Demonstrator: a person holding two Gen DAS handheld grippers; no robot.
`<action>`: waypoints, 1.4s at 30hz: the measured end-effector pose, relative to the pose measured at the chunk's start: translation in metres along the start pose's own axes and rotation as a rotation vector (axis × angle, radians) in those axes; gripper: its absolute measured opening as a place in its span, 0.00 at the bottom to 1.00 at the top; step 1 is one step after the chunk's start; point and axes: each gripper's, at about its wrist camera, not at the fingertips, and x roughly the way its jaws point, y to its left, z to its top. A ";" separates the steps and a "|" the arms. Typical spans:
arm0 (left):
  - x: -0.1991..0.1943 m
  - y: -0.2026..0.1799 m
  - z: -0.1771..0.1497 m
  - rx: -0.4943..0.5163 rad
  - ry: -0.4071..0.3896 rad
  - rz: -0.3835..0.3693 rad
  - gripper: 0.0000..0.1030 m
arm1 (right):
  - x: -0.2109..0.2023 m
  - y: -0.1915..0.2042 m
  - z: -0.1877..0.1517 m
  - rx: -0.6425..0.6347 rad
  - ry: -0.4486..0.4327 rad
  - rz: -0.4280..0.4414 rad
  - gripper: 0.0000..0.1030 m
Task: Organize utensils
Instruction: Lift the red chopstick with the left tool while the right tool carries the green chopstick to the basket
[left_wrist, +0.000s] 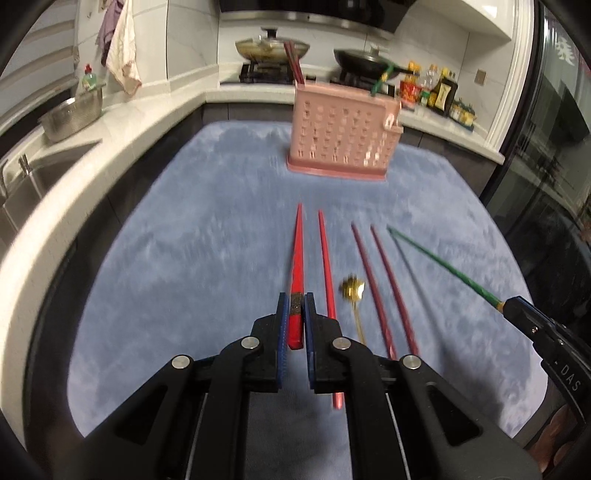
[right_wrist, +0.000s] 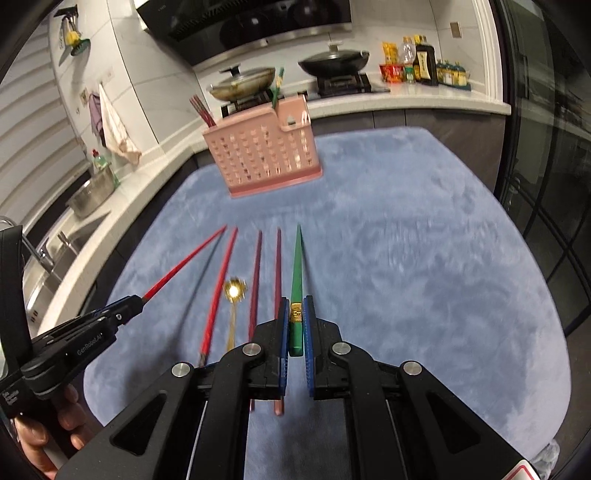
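Observation:
My left gripper (left_wrist: 295, 301) is shut on the thick end of a red chopstick (left_wrist: 297, 251), which is lifted and points at the pink slotted holder (left_wrist: 343, 133). My right gripper (right_wrist: 296, 302) is shut on a green chopstick (right_wrist: 296, 266), also raised off the mat. Between them on the blue mat (right_wrist: 406, 258) lie a second red chopstick (right_wrist: 219, 288), a gold spoon (right_wrist: 234, 290) and two dark red chopsticks (right_wrist: 256, 273). The holder (right_wrist: 262, 155) has dark red chopsticks in its left end and a green one in its right end.
The mat covers a table ringed by a white counter (left_wrist: 155, 110). A sink (left_wrist: 33, 184) and a steel bowl (left_wrist: 72, 114) sit to the left. Two pans stand on the stove (left_wrist: 273, 48) behind the holder, with bottles (left_wrist: 436, 88) at back right. A hand (right_wrist: 44, 435) grips the left tool.

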 end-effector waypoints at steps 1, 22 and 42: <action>-0.004 0.001 0.007 0.000 -0.014 0.002 0.08 | -0.003 0.000 0.006 0.002 -0.010 0.002 0.07; -0.066 -0.003 0.177 0.047 -0.277 0.032 0.07 | -0.046 0.021 0.164 -0.059 -0.235 0.040 0.07; -0.024 -0.052 0.339 0.087 -0.452 -0.004 0.07 | 0.030 0.056 0.349 -0.060 -0.400 0.111 0.07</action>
